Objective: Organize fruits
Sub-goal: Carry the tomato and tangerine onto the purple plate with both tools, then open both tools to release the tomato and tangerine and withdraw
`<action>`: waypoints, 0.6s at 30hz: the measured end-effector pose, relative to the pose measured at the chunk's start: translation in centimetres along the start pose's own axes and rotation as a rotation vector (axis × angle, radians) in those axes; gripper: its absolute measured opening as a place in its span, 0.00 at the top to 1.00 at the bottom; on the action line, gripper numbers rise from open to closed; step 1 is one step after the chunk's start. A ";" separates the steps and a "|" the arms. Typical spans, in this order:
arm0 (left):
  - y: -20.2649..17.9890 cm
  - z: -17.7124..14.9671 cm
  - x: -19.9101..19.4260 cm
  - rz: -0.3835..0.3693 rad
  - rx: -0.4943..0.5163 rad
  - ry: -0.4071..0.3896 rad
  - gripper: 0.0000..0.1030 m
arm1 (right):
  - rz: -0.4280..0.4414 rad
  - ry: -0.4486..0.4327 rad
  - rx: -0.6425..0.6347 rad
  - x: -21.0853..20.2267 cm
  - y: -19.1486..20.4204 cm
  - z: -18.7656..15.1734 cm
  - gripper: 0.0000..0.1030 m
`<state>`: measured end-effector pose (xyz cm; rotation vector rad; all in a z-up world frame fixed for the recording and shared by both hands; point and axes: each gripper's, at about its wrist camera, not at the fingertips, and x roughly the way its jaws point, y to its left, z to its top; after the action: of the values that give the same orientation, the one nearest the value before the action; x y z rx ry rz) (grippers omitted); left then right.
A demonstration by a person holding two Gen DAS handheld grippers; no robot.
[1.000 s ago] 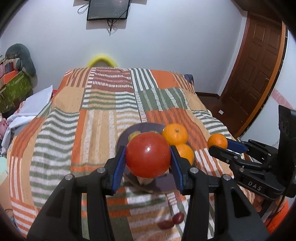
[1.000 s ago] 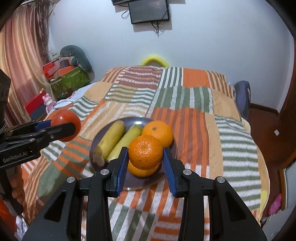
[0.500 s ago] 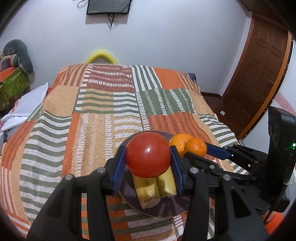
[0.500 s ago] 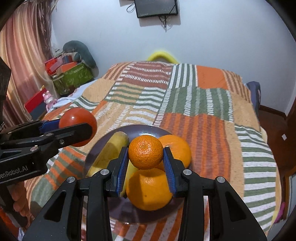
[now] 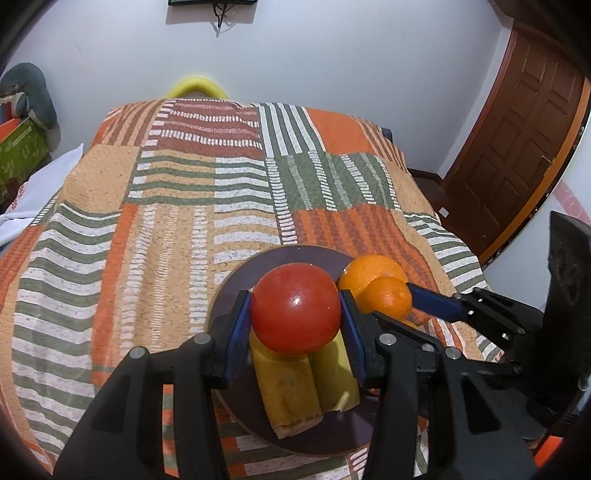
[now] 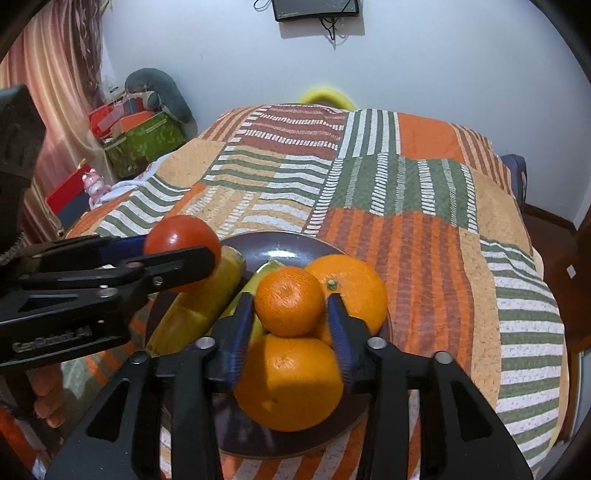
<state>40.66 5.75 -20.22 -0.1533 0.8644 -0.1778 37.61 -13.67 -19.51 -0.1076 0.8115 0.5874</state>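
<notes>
My left gripper (image 5: 295, 317) is shut on a red tomato (image 5: 295, 314) and holds it just above two bananas (image 5: 295, 384) on a dark round plate (image 5: 255, 266). My right gripper (image 6: 290, 314) is shut on a small mandarin (image 6: 289, 301), low over two larger oranges (image 6: 291, 380) on the same plate (image 6: 284, 247). In the right wrist view the left gripper (image 6: 177, 262) with the tomato (image 6: 177, 240) is at the left, over a banana (image 6: 207, 306). In the left wrist view the mandarin (image 5: 388, 299) sits against an orange (image 5: 365, 269).
The plate lies on a bed with a striped patchwork quilt (image 5: 184, 206). A brown door (image 5: 517, 147) is at the right. Boxes and a toy (image 6: 144, 140) are piled by the curtain at the left. A screen (image 6: 317, 11) hangs on the wall.
Both grippers have come down and in over the plate. The tomato now hangs just over the bananas and the mandarin sits low among the oranges. Both stay shut.
</notes>
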 end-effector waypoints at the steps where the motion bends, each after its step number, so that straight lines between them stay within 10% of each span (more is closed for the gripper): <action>1: -0.1 0.0 0.2 -0.001 0.001 0.004 0.55 | -0.002 -0.006 0.000 -0.1 -0.2 0.0 0.55; 18: -1.4 -0.1 -0.3 -0.003 0.008 0.007 0.47 | -0.027 -0.040 0.036 -2.8 -1.8 -0.8 0.54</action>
<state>40.23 4.44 -19.73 -0.1470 0.8702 -0.1845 36.50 -16.70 -18.32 -0.0737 0.7800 0.5482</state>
